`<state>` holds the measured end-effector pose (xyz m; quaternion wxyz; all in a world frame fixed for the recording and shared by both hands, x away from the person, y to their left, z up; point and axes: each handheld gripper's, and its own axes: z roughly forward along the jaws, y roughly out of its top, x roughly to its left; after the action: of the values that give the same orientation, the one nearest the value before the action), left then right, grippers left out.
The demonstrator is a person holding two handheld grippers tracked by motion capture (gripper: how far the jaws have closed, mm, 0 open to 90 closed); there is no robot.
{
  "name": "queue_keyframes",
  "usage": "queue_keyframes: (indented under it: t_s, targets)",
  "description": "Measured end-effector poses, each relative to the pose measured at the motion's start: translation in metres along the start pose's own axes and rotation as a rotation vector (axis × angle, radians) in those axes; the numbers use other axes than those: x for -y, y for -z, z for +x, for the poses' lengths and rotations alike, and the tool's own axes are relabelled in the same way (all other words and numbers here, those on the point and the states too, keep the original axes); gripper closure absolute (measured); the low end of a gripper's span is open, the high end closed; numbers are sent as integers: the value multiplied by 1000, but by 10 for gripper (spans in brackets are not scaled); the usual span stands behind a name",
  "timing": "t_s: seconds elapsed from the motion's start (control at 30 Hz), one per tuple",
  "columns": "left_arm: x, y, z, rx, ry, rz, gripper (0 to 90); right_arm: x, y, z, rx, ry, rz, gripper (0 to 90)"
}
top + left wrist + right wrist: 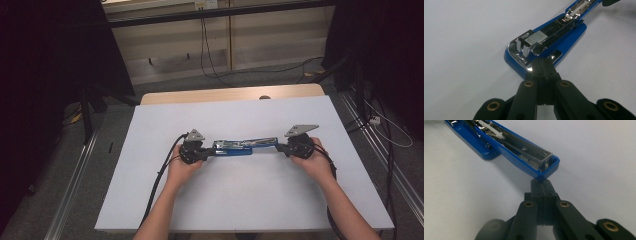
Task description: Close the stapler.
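A blue stapler (234, 147) lies opened out flat near the middle of the white surface (250, 200), stretched lengthwise between my two hands. My left gripper (206, 154) meets its left end and my right gripper (281, 147) its right end.

In the left gripper view, my jaws are pressed together, tip against the chrome front edge of the stapler's blue base (529, 63). Whether they pinch that edge or only touch it, I cannot tell. Just beyond them a block of staples (539, 38) sits in the open metal magazine (554, 30).

In the right gripper view, my jaws are likewise closed against each other, with the tip right under the blue end of the swung-open top arm (544, 171). That end sits a little raised off the surface, and its chrome channel (526, 146) faces up. Here too contact is plain, but a real grip is unclear.
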<state>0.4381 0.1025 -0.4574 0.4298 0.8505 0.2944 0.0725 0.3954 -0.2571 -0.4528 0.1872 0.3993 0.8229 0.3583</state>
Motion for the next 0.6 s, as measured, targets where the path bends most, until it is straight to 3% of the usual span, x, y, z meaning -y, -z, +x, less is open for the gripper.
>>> queue_keyframes:
  t_s: [0.23,0.6]
  targets:
    - [0,0,0,-1,-4,2,900,-7,1,3,-17,3,-48,900]
    - [1,-1,0,8,0,13,900,-9,-4,13,-56,21,-56,900]
